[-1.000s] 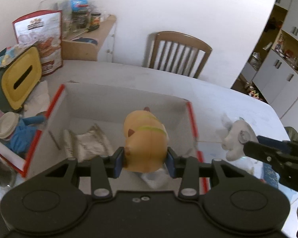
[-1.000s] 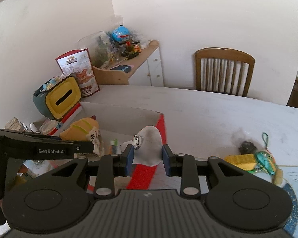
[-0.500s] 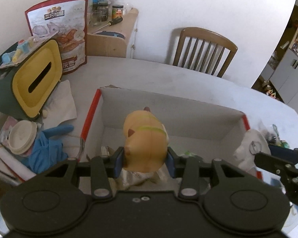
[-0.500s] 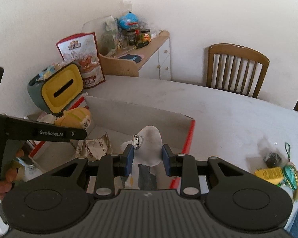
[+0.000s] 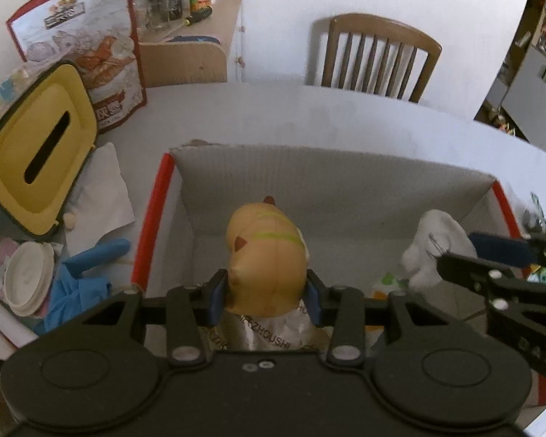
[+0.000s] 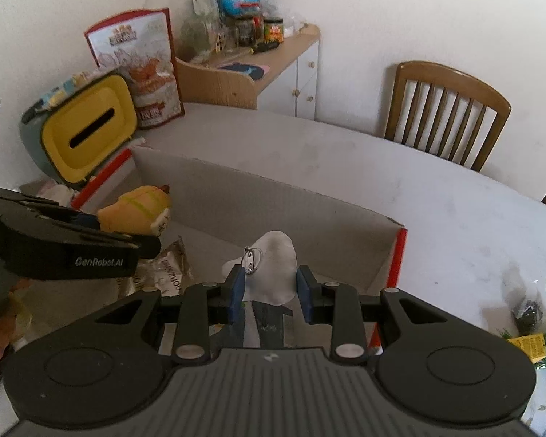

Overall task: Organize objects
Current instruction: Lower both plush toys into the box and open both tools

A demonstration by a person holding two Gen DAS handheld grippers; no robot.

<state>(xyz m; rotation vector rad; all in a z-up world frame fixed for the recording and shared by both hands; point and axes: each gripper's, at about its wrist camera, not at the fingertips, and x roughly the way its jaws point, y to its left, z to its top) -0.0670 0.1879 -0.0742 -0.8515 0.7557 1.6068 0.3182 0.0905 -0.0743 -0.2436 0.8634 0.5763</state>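
My left gripper (image 5: 267,296) is shut on an orange plush toy (image 5: 265,255) and holds it over the open cardboard box (image 5: 331,185) with red edges. My right gripper (image 6: 272,298) is shut on a white plush toy (image 6: 275,266) with a metal ring, held over the right part of the same box (image 6: 273,196). The white toy also shows in the left wrist view (image 5: 436,247); the orange toy shows in the right wrist view (image 6: 136,211). A crumpled silver wrapper (image 6: 163,273) lies on the box floor.
A yellow-lidded tissue box (image 5: 36,149), a snack bag (image 5: 80,43), a blue cloth (image 5: 80,273) and a white lid (image 5: 25,280) lie left of the box. A wooden chair (image 6: 447,109) stands behind the table. Small items (image 6: 535,331) lie at the right.
Both grippers have moved left and forward over the box, each still holding its toy. The white toy went from outside the box's right edge to above its inside.
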